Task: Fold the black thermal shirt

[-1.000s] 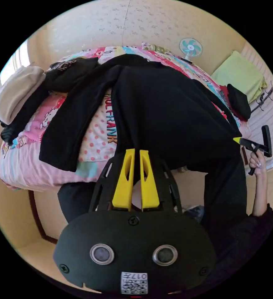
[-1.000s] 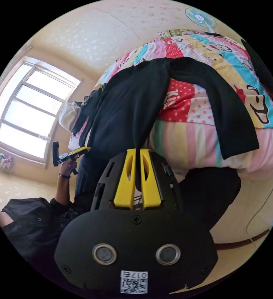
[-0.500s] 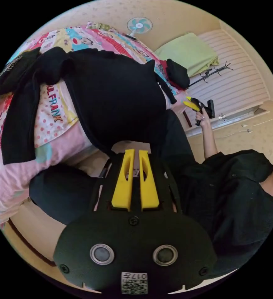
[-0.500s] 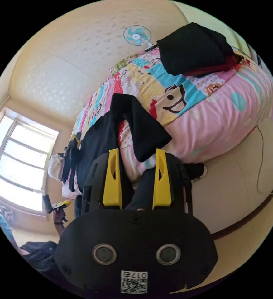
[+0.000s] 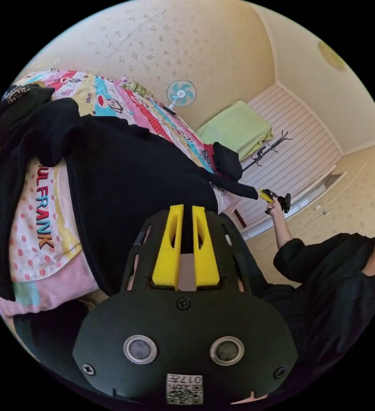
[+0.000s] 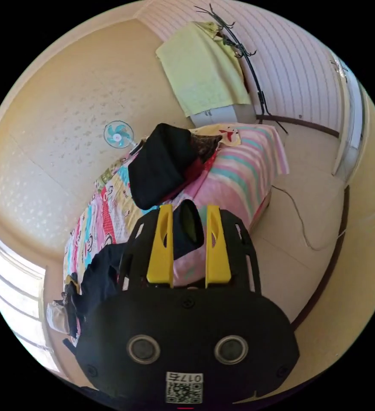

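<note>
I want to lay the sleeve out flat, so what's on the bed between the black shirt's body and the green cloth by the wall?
In the left gripper view, a folded black garment lies on the patterned bedspread between the black thermal shirt and the green cloth.

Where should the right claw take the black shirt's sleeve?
At the cuff end of the sleeve, which lies between the open jaws of the right claw at the bed's edge. Come from the open floor side; the cuff hangs free there.

black thermal shirt (image 5: 123, 180) spread flat on the bed, sleeves out.
</note>
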### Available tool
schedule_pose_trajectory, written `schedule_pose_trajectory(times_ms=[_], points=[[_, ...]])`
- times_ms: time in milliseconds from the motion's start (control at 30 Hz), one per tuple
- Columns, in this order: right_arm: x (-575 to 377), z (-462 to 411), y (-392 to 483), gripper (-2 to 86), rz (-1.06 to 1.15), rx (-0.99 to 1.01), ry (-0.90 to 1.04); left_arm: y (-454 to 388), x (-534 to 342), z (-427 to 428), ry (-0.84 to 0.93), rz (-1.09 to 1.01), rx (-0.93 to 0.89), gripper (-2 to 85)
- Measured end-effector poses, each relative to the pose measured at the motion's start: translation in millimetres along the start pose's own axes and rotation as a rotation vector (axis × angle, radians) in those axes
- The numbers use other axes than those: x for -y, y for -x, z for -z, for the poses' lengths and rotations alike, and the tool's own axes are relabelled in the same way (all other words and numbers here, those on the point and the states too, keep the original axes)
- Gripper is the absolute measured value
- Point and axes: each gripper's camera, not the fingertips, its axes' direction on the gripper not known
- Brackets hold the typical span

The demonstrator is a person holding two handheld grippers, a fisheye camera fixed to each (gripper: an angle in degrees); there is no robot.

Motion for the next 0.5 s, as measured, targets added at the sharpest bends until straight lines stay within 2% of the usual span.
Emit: schedule_pose_trajectory(times_ms=[100, 200, 267, 300, 400, 500], points=[[-22, -6, -26, 13.7, -0.013, 0.074, 0.021, 10, -11, -7, -0.020, 0.022, 0.032, 5.9], [-55, -53, -52, 13.9, -0.113, 0.193, 0.150, 9, -22, -8, -0.073, -0.023, 0.206, 6.5], [-83, -92, -77, 14.2, -0.269, 0.385, 0.199, 10, -31, -10, -0.103, -0.058, 0.326, 6.4], [-90, -101, -82, 14.2, -0.308, 0.419, 0.204, 14, -38, -16, -0.092, -0.084, 0.374, 5.3], [-108, -129, -100, 14.4, -0.452, 0.400, 0.164, 28, -66, -15, -0.209, -0.134, 0.326, 3.8], [-99, -132, -118, 12.0, -0.516, 0.426, 0.028, 50, -80, -1, -0.279, -0.036, 0.173, 0.2]])
